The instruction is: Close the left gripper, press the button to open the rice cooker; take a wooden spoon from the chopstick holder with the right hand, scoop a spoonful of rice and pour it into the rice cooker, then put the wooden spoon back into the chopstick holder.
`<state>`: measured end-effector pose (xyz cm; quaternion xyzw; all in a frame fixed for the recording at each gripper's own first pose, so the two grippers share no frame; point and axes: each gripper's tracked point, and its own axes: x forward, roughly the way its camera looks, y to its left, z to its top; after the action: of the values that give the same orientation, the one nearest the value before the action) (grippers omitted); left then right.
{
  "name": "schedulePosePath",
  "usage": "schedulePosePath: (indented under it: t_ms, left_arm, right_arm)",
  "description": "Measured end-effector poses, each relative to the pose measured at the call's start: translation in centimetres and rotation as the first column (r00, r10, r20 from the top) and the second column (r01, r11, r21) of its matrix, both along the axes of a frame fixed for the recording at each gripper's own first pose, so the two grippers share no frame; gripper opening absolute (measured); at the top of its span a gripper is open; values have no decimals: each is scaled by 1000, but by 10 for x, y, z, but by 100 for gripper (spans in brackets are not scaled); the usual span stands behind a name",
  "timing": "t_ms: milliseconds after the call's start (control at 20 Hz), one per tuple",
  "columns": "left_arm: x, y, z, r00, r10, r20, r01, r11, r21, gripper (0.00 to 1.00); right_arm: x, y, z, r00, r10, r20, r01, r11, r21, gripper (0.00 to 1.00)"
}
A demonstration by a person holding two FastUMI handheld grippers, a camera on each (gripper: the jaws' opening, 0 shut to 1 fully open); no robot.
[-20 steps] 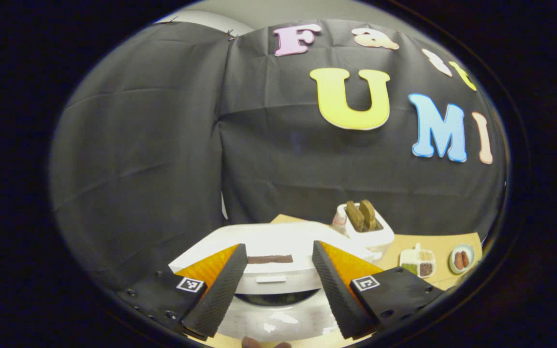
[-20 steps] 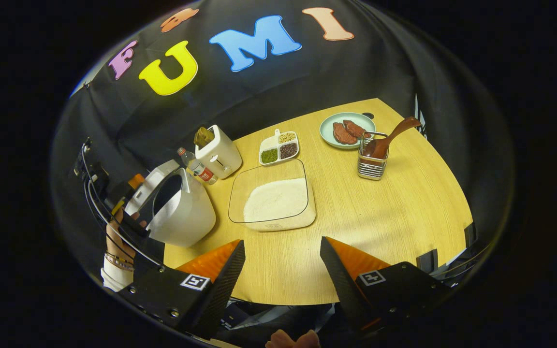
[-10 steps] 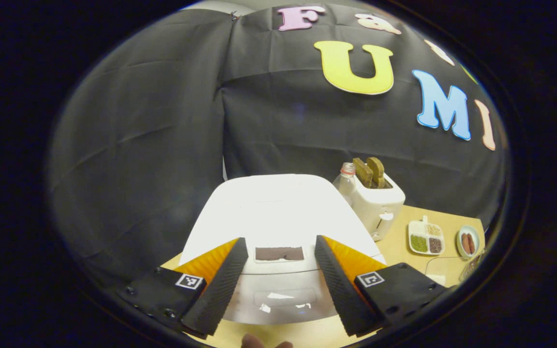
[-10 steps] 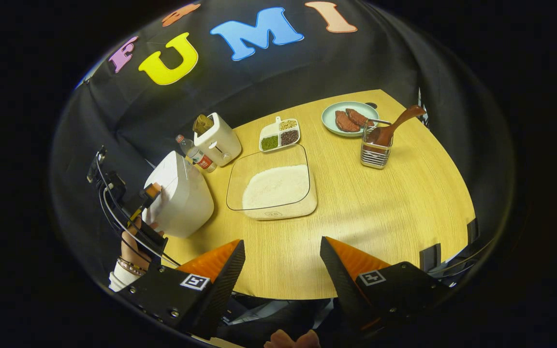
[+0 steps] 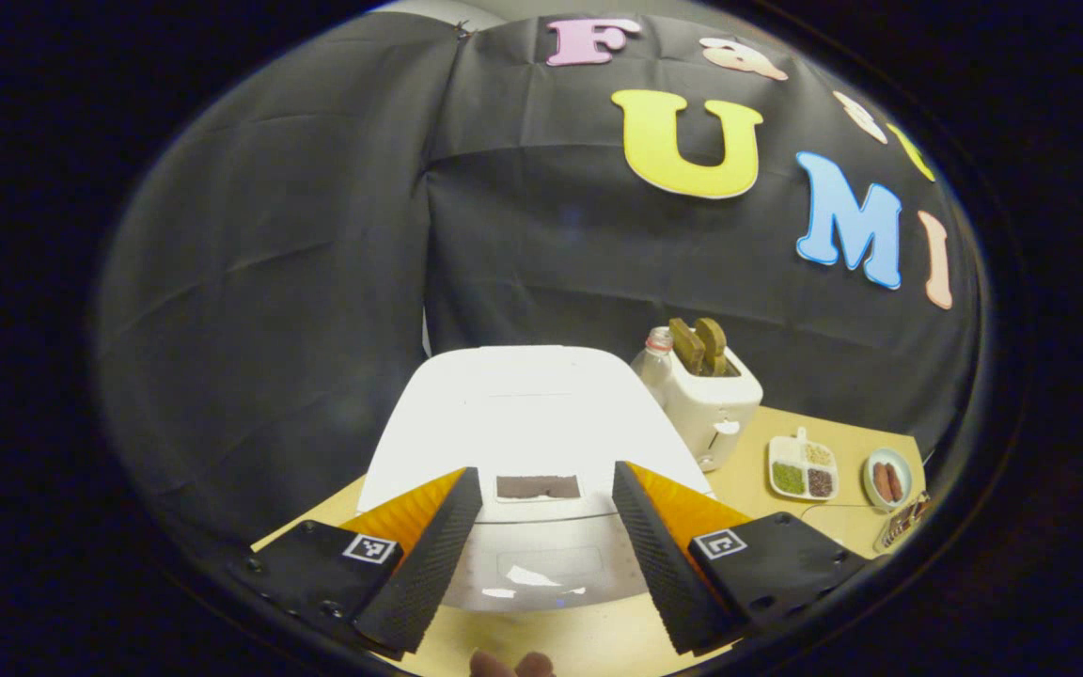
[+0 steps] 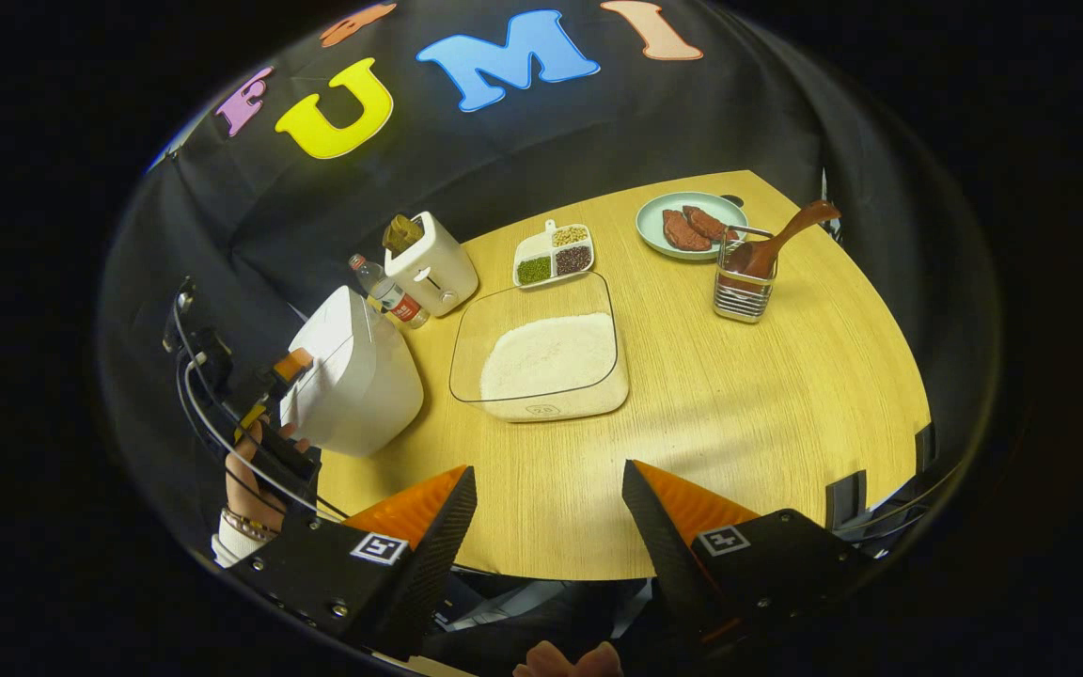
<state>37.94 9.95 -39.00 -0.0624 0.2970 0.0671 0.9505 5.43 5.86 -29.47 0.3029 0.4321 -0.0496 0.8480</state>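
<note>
Your left tongs (image 5: 541,555) stand spread apart, gripping nothing, and they face the white boxy rice cooker (image 5: 527,432) straight on. Its lid lies shut, and the pale oblong release button (image 5: 549,567) on the front face sits directly ahead, in the gap between the two fingers and slightly low. That is the relation to mind: the button is dead ahead of the tongs, but with the fingers apart they would pass either side of it. Judging by the task, you should bring the fingers together first, then push forward and a little down so the joined tips meet the button.

In the right gripper view the cooker (image 6: 353,371) stands at the near left corner of the pale wooden desk (image 6: 739,423), with the left tongs (image 6: 283,390) just at its front edge; whether they touch it I cannot tell.

Your right tongs (image 6: 549,527) are likewise spread and empty, hovering over the near edge of the desk. The brown wooden spoon (image 6: 776,246) stands in the wire chopstick holder (image 6: 742,293) far off to the right, its handle leaning up and away to the right. The clear square dish of white rice (image 6: 546,353) lies between the cooker and the holder. The right hand is the nearer one to the spoon.
</note>
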Motion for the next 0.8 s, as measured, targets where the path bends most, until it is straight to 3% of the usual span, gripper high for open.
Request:
schedulePosePath:
  t_ms: [200, 250, 550, 600, 650, 700, 800]
  left_arm:
    - [-13, -7, 32, 994, -83, 73, 88, 994, -69, 96]
    - [-20, -10, 43, 992, -100, 82, 107, 990, -87, 100]
    - [-55, -21, 103, 979, -136, 153, 160, 975, -157, 100]
    - [-59, -23, 117, 975, -141, 170, 169, 972, -161, 94]
    - [-64, -23, 132, 971, -144, 191, 175, 972, -155, 100]
    - [-67, -24, 148, 965, -146, 216, 180, 973, -147, 99]
    - [-75, -34, 187, 950, -145, 277, 189, 972, -139, 94]
  right_arm:
    - [14, -11, 21, 998, -16, 54, 17, 1000, -15, 96]
    - [19, -14, 28, 997, -23, 73, 25, 999, -21, 96]
    - [37, -53, 80, 976, -38, 215, 69, 988, -136, 96]
    - [39, -60, 93, 968, -44, 246, 83, 985, -150, 96]
    - [42, -66, 108, 958, -47, 284, 97, 982, -164, 96]
    - [44, -74, 127, 942, -47, 331, 114, 976, -184, 96]
    - [48, -93, 169, 895, -34, 445, 161, 954, -253, 96]
